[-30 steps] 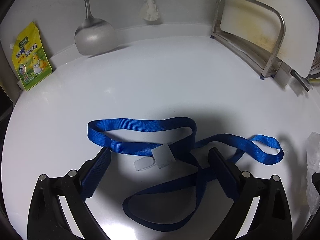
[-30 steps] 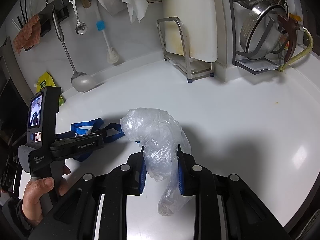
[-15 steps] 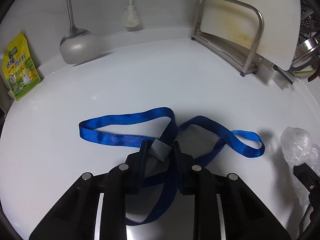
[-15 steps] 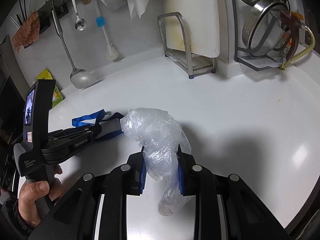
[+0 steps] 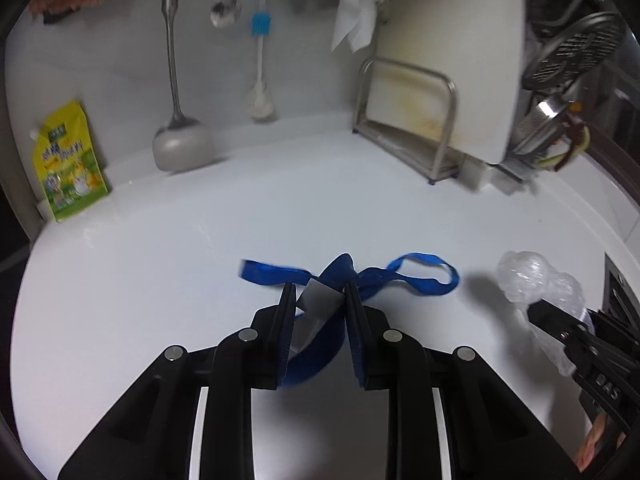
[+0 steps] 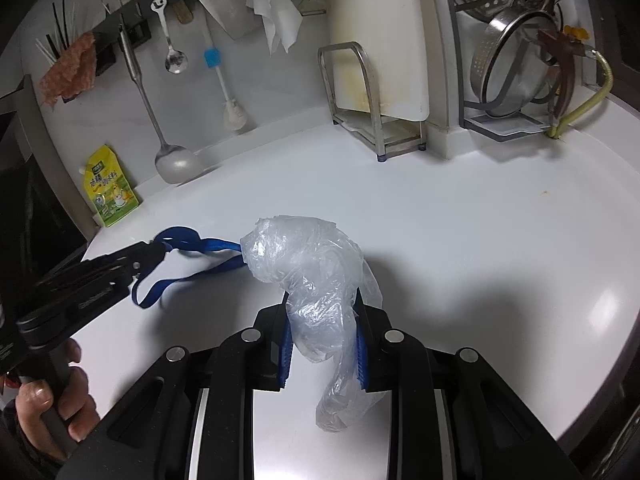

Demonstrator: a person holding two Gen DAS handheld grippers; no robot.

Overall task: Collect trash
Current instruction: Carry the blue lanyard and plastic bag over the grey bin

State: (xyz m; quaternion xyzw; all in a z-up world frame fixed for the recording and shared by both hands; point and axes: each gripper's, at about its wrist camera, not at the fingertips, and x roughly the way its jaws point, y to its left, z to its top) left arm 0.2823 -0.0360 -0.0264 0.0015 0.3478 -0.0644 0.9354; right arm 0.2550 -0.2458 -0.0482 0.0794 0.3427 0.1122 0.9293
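- Left wrist view: the left claw (image 5: 320, 294) is clamped tight on the blue strap (image 5: 420, 276) at its grey tag (image 5: 320, 300), the pads pressing from both sides.
- The strap runs roughly across the picture, one blurred end out to the left and a loop out to the right; a further length hangs down between the fingers toward the camera. Whether the loops touch the white bench (image 5: 200, 280) I cannot tell.
- To the right, near the loop, the right claw (image 5: 536, 312) comes in from the edge with a crumpled clear plastic bag (image 5: 528, 276).
- At the back wall stand a yellow pouch (image 5: 68, 160), a hanging ladle (image 5: 180, 144), a brush (image 5: 260, 100) and a cutting-board rack (image 5: 412, 120); none lies close to the strap.
- Right wrist view: the right claw (image 6: 322, 340) is closed partway on the plastic bag (image 6: 312, 272), which bulges above the pads toward the left and droops below them toward the camera.
- The left claw (image 6: 158, 250) enters from the left, a hand (image 6: 52, 404) on its handle; the blue strap (image 6: 192, 264) trails from it to the right and passes behind the bag.
- A colander (image 6: 516, 64) sits in the rack far right.
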